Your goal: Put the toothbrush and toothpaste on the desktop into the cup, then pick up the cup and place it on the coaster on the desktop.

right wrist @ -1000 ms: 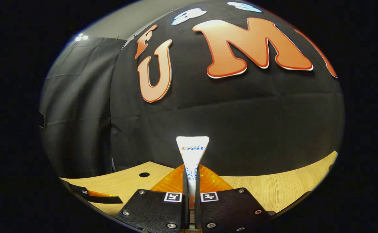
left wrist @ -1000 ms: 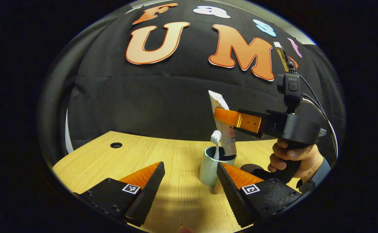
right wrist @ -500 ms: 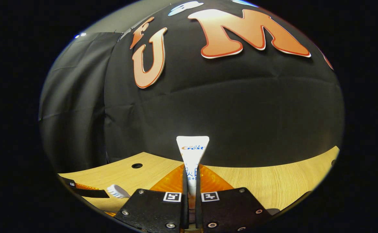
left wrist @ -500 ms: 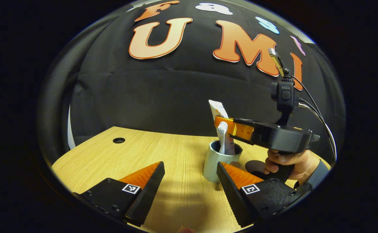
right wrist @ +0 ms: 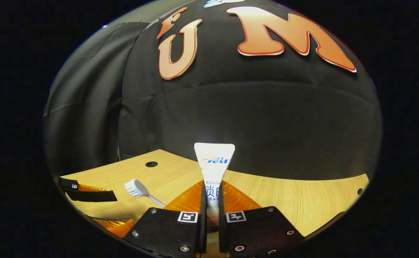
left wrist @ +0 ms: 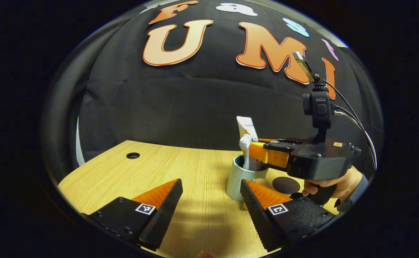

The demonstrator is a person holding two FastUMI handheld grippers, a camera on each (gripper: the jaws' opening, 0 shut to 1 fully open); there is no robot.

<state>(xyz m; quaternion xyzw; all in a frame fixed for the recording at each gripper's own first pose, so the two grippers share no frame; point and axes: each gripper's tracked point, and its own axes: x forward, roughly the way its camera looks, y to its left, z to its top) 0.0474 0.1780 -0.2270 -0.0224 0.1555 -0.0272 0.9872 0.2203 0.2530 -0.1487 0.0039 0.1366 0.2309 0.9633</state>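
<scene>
The cup [left wrist: 239,180], pale and cylindrical, stands upright on the wooden desktop [left wrist: 180,168]. Inside it the toothbrush [left wrist: 245,150] stands with its white bristled head above the rim. The right gripper [right wrist: 209,218] is clenched on the toothpaste [right wrist: 213,168], a white tube (flat crimped end upward) whose lower end appears to sit inside the cup. Just right of the cup lies the dark round coaster [left wrist: 285,185]. The left gripper [left wrist: 211,200] is released, fingers spread, just before the cup and holding nothing.
</scene>
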